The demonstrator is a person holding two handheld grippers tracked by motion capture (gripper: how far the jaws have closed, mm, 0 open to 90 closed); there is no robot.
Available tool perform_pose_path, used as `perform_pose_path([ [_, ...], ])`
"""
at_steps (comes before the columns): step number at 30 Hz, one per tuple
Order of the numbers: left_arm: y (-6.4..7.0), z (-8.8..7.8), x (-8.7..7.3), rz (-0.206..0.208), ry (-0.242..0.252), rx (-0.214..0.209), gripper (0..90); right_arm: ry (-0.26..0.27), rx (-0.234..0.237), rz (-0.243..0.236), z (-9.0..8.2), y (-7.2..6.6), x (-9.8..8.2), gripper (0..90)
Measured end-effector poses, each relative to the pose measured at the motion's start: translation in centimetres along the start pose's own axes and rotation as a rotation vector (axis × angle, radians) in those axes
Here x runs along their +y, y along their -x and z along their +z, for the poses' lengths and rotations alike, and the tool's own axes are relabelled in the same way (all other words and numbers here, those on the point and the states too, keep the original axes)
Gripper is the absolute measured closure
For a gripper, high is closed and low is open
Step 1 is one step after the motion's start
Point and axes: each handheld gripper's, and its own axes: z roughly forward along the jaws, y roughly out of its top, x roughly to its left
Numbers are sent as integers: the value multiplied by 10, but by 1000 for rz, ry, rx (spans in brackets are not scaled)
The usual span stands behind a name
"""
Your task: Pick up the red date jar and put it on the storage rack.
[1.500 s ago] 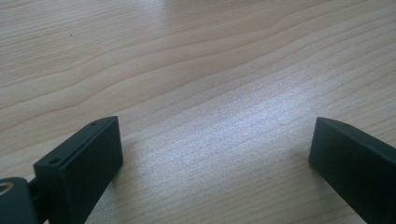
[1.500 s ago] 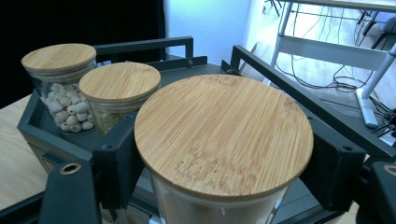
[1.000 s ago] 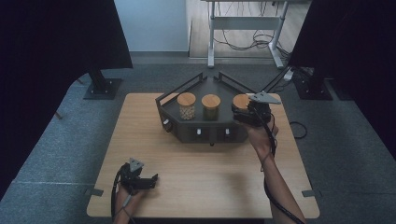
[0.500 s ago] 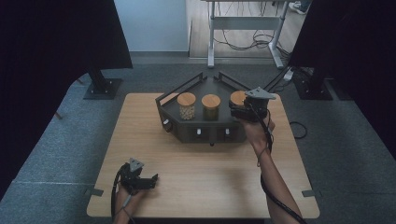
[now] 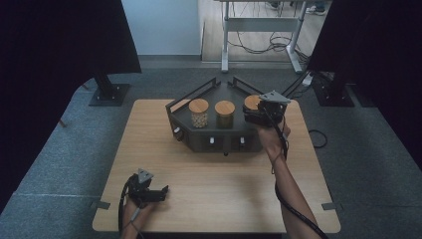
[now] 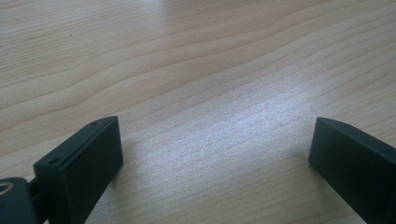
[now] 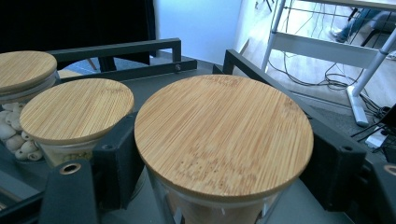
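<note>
1. My right claw (image 7: 224,177) is clamped on the jar (image 7: 224,140) with a bamboo lid, one jaw on either side below the lid; a second jar (image 7: 77,109) stands just beside it in the black tray (image 5: 199,142).
2. My left claw (image 6: 215,154) gapes wide over bare table (image 6: 196,60); nothing lies between its jaws.

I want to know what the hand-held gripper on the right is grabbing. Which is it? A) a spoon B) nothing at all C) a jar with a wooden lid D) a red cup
C: in the right gripper view the right hand-held gripper has its black jaws on both sides of a jar with a wooden lid, which stands in the black rack beside two more jars.
</note>
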Motion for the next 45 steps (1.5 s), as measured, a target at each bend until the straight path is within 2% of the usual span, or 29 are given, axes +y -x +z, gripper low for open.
perform_pose_path([
  [20,0,0,0,0,0,-2,28,-23,-10,14,19,2,-10,235],
  [39,0,0,0,0,0,-2,28,-30,-13,28,22,7,-18,232],
  [45,0,0,0,0,0,-2,28,-28,-6,54,21,9,-20,230],
])
